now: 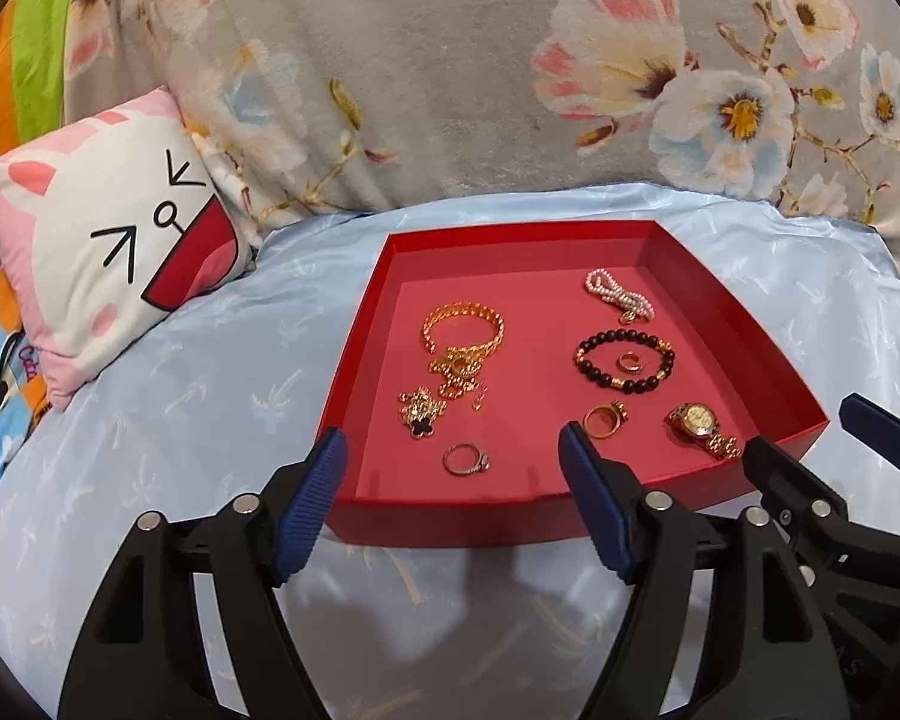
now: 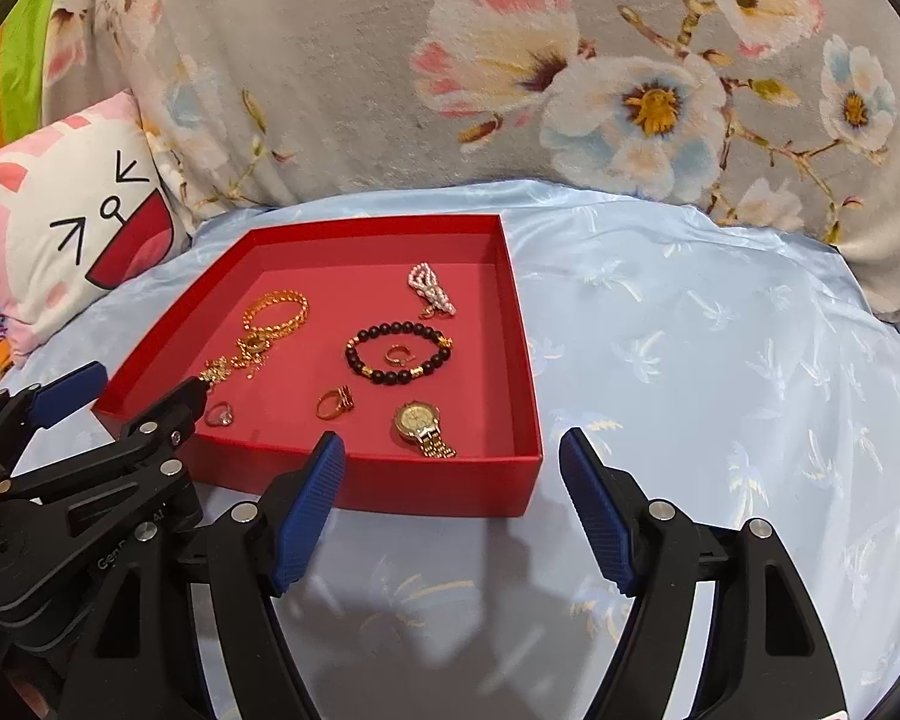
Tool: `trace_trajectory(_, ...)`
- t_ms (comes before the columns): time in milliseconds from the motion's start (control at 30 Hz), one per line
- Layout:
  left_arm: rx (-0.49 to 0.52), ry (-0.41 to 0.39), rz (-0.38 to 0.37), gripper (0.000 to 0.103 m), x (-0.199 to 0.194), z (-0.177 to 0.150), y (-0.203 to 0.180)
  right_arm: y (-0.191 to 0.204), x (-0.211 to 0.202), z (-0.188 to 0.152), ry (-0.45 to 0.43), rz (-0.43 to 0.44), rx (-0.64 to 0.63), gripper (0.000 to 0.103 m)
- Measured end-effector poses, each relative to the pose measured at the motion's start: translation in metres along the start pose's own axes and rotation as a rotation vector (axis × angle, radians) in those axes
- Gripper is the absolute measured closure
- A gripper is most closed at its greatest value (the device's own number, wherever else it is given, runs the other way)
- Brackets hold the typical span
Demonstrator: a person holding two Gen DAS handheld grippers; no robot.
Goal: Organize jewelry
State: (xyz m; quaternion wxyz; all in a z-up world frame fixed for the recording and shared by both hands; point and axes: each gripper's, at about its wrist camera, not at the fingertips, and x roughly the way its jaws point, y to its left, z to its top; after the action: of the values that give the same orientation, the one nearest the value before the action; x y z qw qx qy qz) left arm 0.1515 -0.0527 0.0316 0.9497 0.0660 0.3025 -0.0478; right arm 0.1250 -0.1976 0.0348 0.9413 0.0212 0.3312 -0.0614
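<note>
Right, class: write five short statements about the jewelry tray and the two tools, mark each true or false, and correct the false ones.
1. The gold watch lies inside the red tray. True.
2. The small gold ring lies inside the loop of the black bead bracelet. True.
3. The left tool is shut on a ring. False: its jaws stand apart with nothing between the pads.
4. The pearl bracelet lies on the blue sheet outside the tray. False: it lies in the tray, near the far right corner.
5. The right tool holds the watch. False: it is open and holds nothing, near the tray's front wall.
</note>
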Motion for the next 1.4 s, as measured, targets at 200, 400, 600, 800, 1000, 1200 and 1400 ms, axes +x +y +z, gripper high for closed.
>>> trace_trajectory(200,-0.027,-0.008,0.014,0.027,-0.003,-0.005,0.004,0.001,0.002,-0.004,0.013,-0.016,0.007,0.030)
trace_trajectory(400,-0.021,-0.014,0.043,0.026,-0.004,-0.005,0.002,0.002,0.002,-0.006,0.016,-0.035,0.008,0.029)
trace_trajectory(600,-0.024,-0.019,0.051,0.026,-0.005,-0.004,0.001,0.003,0.000,-0.006,0.004,-0.044,0.002,0.029)
trace_trajectory(800,-0.028,-0.029,0.078,0.026,-0.007,-0.004,0.001,0.004,-0.003,-0.007,-0.008,-0.043,-0.002,0.028)
trace_trajectory(1000,-0.030,-0.039,0.086,0.026,-0.012,-0.006,0.001,0.004,-0.006,-0.009,-0.004,-0.027,0.010,0.028)
trace_trajectory(1200,-0.042,-0.032,0.092,0.027,-0.014,-0.008,0.003,0.007,-0.010,-0.011,-0.017,-0.039,-0.004,0.028)
trace_trajectory(1400,-0.041,-0.031,0.090,0.027,-0.015,-0.010,0.003,0.006,-0.008,-0.010,-0.012,-0.039,-0.003,0.028)
